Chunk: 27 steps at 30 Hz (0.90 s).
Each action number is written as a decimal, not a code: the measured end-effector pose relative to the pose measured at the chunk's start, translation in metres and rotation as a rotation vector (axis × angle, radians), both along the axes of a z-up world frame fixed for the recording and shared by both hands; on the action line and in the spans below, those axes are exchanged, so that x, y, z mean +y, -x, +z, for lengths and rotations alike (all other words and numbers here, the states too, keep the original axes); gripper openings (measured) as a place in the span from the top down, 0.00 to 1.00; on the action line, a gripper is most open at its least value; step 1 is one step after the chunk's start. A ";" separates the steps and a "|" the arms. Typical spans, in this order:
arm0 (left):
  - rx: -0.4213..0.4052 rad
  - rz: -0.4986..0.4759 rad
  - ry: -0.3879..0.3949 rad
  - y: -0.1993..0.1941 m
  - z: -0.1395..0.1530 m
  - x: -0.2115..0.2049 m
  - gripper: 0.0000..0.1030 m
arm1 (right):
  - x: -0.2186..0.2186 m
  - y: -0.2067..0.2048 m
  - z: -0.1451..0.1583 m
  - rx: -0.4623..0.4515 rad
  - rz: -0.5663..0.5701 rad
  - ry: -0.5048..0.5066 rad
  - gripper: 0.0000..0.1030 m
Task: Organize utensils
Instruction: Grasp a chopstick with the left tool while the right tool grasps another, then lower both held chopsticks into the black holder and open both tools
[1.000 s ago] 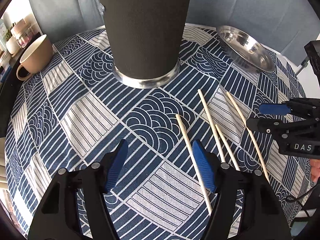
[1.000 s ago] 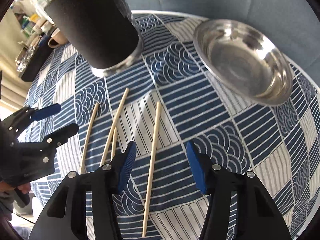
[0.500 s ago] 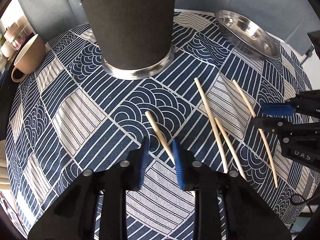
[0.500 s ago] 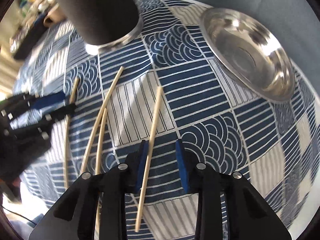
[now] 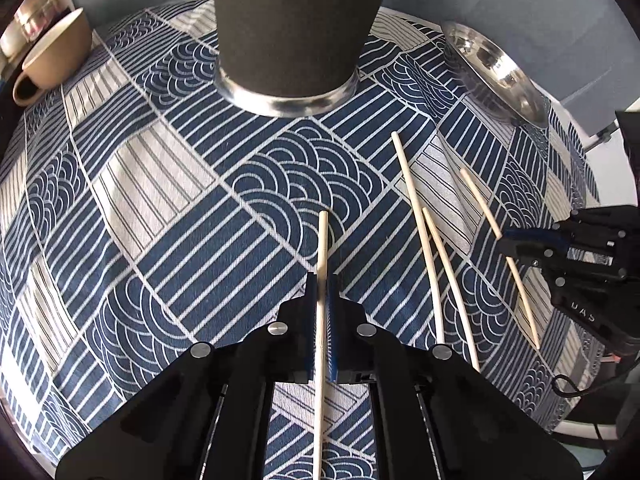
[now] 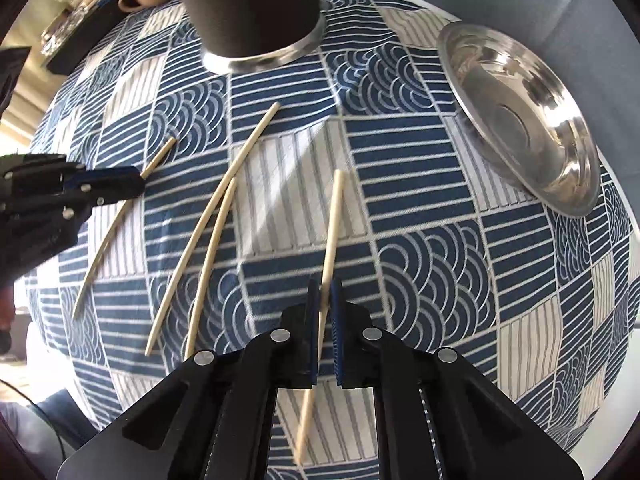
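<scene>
You're working at a home dining table (image 5: 168,184) under a blue-and-white patterned tablecloth (image 6: 420,208); a beige ceramic mug (image 5: 56,56) and a steel dish (image 6: 520,120) sit on it; off its edge, a cluttered side shelf (image 6: 76,12) holds cups and jars.
</scene>
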<state>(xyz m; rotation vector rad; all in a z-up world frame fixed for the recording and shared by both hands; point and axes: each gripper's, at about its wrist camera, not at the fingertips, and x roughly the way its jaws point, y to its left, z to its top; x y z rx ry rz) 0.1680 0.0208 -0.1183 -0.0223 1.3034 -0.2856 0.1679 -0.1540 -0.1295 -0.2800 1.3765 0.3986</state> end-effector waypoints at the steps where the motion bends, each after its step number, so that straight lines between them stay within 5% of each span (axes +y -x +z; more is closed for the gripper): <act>1: 0.005 0.005 0.006 0.001 0.000 0.003 0.95 | -0.001 0.004 0.000 0.012 -0.006 -0.020 0.95; 12: 0.005 0.068 0.048 0.005 0.018 0.024 0.95 | -0.014 0.025 0.040 -0.026 -0.039 -0.174 0.95; 27: -0.180 0.088 0.029 -0.009 0.103 0.041 0.95 | 0.014 -0.014 0.131 -0.206 0.038 -0.240 0.95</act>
